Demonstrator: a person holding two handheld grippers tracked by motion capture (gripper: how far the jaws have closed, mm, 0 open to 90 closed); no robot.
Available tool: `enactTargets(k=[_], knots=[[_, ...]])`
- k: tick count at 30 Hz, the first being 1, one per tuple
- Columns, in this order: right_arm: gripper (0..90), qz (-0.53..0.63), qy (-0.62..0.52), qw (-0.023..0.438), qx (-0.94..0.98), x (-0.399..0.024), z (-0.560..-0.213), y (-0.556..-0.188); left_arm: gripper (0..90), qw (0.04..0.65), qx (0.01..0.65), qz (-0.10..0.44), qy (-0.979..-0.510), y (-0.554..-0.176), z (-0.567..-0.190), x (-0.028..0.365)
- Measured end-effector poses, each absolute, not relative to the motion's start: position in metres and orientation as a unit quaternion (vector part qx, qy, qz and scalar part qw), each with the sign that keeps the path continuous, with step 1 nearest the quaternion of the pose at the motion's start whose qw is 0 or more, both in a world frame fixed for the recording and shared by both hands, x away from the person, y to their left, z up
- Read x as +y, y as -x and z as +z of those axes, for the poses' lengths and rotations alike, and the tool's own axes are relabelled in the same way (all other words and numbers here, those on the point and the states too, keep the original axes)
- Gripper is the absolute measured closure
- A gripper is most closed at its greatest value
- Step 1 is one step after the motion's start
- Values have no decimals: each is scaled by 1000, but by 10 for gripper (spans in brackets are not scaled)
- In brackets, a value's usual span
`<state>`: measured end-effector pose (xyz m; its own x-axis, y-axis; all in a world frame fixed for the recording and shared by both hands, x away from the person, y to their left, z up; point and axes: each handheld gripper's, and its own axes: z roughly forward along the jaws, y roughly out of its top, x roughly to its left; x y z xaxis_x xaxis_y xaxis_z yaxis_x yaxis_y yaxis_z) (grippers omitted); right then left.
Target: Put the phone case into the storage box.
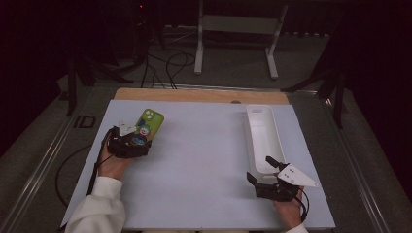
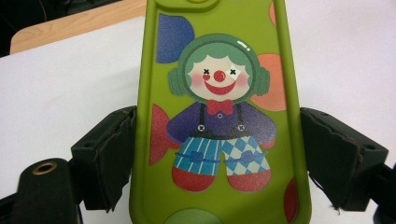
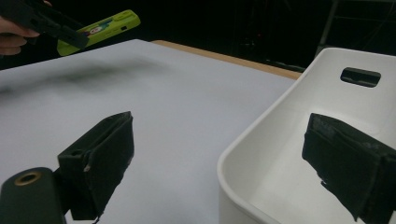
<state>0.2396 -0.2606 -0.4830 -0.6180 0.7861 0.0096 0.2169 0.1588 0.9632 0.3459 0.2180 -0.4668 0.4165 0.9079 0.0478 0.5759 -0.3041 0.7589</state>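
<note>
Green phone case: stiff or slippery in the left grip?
The green phone case probably stays stiff: it juts straight past the left gripper without sagging. Its smooth glossy edges might slide, though the fingers clamp both sides. Flat, so unlikely to roll.

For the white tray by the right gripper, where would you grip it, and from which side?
Probably the near end wall of the white tray, coming from the person's side with one jaw inside and one outside. The thin upright rim there sits between the open jaws of the right gripper.
</note>
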Motion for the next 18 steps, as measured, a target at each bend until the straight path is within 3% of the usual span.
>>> enactTargets(k=[18], knots=[[90, 546, -353, 259, 714, -260, -483, -239, 163, 386, 462, 266, -752, -319, -462, 209]])
